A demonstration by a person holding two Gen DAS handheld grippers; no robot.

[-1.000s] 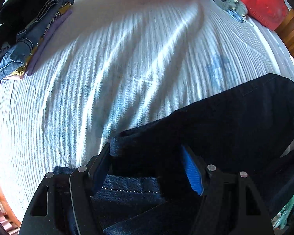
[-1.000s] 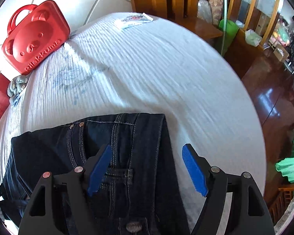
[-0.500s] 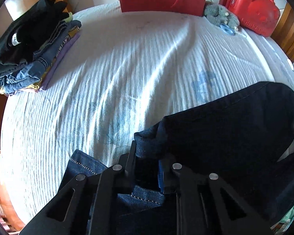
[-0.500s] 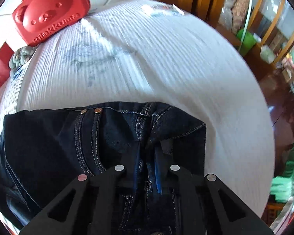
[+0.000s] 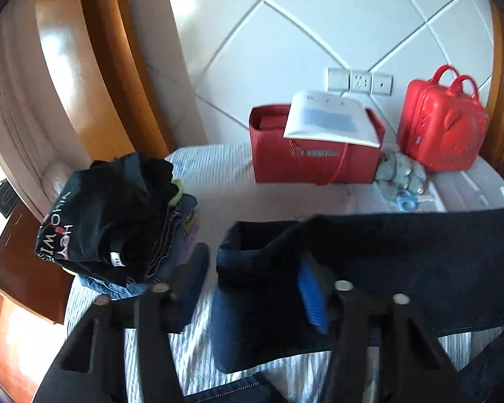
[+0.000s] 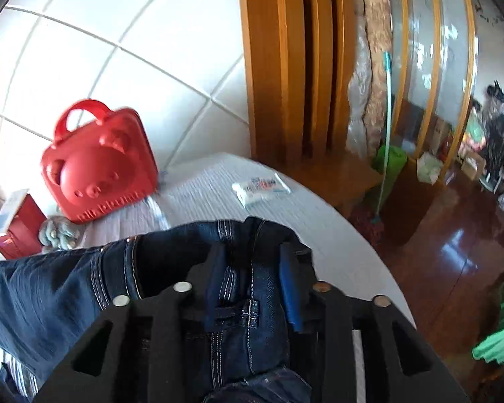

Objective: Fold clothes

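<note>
Dark blue jeans [image 5: 403, 262] hang stretched between my two grippers above the white striped bed [image 5: 225, 181]. My left gripper [image 5: 248, 288] stands wide apart, with the hem end of the jeans draped between its blue pads. My right gripper [image 6: 252, 282] has its jaws partly parted, with the waistband end of the jeans [image 6: 238, 288] bunched between its pads. A stack of folded clothes [image 5: 117, 221], black shirt on top, sits at the bed's left edge.
A red paper bag [image 5: 312, 147], a red bear case [image 5: 440, 124], a grey plush toy [image 5: 400, 174] and blue scissors [image 5: 406, 201] line the bed's head. A white packet [image 6: 262, 188] lies near the right edge. Wooden floor [image 6: 453, 268] lies beyond it.
Both grippers closed on the jeans lying on the bed, then rose and tilted up toward the wall, lifting the jeans. The jaws of both now stand wider than half a second ago.
</note>
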